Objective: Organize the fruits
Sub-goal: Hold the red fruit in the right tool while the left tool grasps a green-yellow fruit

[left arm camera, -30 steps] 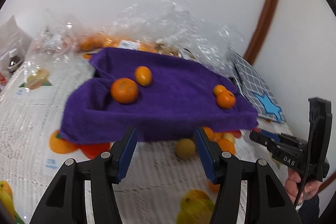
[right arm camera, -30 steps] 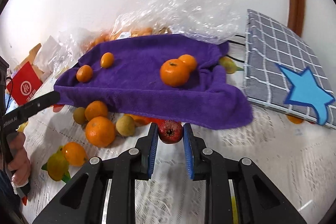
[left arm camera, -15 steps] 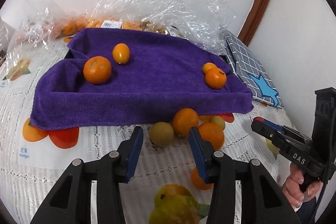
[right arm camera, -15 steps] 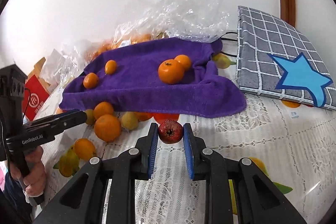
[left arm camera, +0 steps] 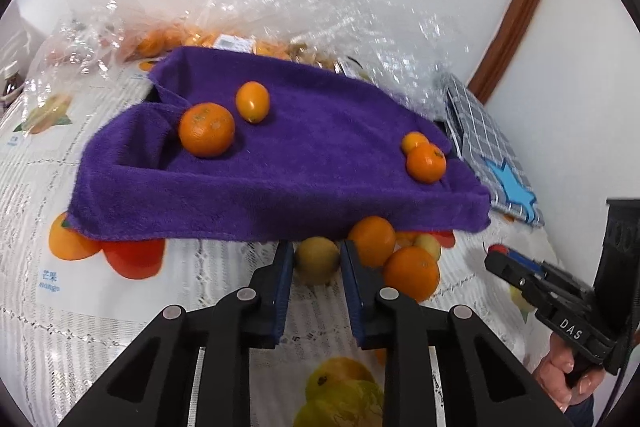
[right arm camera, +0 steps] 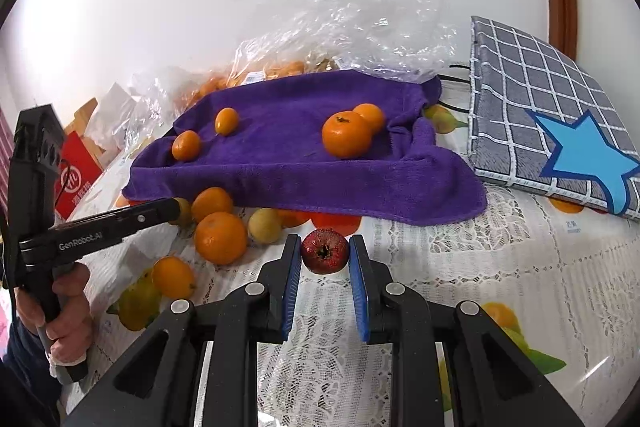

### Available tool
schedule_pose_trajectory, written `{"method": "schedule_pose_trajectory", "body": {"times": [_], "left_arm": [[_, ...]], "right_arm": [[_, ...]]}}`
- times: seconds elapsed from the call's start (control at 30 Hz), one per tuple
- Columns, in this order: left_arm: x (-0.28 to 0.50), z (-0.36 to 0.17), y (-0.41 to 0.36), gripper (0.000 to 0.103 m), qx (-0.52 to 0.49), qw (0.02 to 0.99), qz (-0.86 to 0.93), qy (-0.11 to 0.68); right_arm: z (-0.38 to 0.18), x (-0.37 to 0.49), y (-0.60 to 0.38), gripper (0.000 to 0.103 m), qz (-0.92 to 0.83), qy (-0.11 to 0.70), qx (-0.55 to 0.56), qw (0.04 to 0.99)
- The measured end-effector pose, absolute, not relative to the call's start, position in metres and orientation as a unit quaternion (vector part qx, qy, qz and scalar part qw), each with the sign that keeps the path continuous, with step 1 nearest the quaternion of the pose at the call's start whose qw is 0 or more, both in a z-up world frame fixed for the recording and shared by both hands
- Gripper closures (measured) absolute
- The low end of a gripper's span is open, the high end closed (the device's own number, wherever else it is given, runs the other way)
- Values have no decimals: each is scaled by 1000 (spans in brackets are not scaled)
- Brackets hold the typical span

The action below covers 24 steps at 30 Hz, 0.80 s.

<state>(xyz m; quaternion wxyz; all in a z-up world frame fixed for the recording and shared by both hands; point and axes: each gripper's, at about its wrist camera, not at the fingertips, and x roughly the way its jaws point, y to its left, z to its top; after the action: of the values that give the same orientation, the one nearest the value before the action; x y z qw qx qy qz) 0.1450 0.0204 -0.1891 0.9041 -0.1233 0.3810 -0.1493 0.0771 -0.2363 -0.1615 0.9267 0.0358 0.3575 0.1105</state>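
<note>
Fruits lie loose at lower centre below the purple towel (left arm camera: 304, 163): left gripper (left arm camera: 316, 259) jaws have just closed onto a yellow-green fruit (left arm camera: 317, 259), right gripper (right arm camera: 324, 251) clamps a dark red fruit (right arm camera: 324, 251); lift both gently, avoiding neighbouring oranges

The purple towel (right arm camera: 304, 163) is the landmark. Its middle lies bare between 2 pairs of oranges (right arm camera: 347, 139) near its ends, open from above. Just in front of its left half, a cluster of loose fruit (right arm camera: 221, 237) crowds the tablecloth (right arm camera: 500, 267). Crumpled plastic bags (right arm camera: 360, 23) block behind it; a grey checked cushion (right arm camera: 548, 115) blocks beside its right end.
</note>
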Motion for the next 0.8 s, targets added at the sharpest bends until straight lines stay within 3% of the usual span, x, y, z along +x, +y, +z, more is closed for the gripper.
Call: {"method": "schedule_pose_trajectory", "body": {"times": [0.3,0.8], "left_arm": [[139,-182,34,80,-142,914,-132,356],[144,-193,22,77,-114,900,-137,397]], "right_arm": [[-161,76,-239,79,112,354,46,927],[-161,76,-241,79,104,355,52,927]]}}
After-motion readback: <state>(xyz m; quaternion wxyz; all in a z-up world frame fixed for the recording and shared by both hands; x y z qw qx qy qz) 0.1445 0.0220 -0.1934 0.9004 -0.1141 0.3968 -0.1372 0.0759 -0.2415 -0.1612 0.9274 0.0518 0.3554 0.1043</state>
